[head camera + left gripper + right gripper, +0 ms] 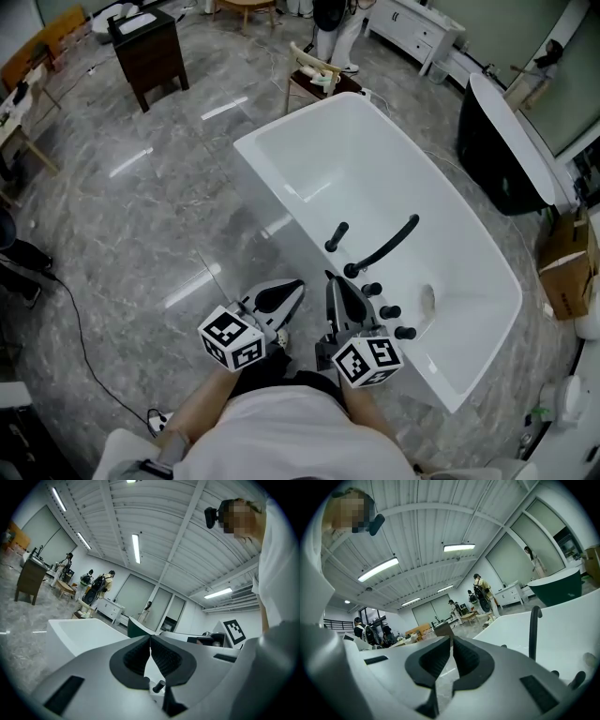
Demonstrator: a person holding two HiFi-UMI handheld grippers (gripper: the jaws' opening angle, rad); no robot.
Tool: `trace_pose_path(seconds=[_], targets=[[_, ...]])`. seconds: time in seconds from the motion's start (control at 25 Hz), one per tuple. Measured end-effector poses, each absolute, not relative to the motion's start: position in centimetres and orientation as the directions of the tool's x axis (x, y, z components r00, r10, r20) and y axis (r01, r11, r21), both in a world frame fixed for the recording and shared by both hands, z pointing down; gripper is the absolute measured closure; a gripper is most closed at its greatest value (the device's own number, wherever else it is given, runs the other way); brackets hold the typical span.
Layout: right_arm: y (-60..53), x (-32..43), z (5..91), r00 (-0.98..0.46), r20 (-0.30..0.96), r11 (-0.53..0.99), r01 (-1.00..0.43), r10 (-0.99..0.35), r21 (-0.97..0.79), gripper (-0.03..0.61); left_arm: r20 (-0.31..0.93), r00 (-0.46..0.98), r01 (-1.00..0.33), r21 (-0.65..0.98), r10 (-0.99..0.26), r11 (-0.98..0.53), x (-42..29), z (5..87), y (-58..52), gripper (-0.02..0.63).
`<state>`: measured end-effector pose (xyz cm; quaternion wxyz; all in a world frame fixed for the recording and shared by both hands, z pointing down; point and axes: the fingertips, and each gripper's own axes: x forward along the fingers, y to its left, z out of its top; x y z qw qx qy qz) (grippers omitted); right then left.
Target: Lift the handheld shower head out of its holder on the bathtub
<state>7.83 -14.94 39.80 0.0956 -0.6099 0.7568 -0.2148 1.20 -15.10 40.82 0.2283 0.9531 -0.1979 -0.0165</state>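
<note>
Left gripper and right gripper at bottom middle, fingers shut on nothing; shower head above, on bathtub rim: likely hard, light, slippery; grab round thin stem

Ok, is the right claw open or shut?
Shut. In the right gripper view the right claw has its dark pads touching at the tips, with nothing between them.
</note>
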Motion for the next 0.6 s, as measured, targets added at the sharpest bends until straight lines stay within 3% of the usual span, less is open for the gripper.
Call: trace_pose_path(seconds=[0.6], targets=[[-17.2,10.2,39.9,-0.161,0.142,0.102,-0.931,-0.977,-0.351,0.560,0.046,0.927,-0.354,0.433,-0.372,-0.829,3.0,41.1,-17.9,0.601]])
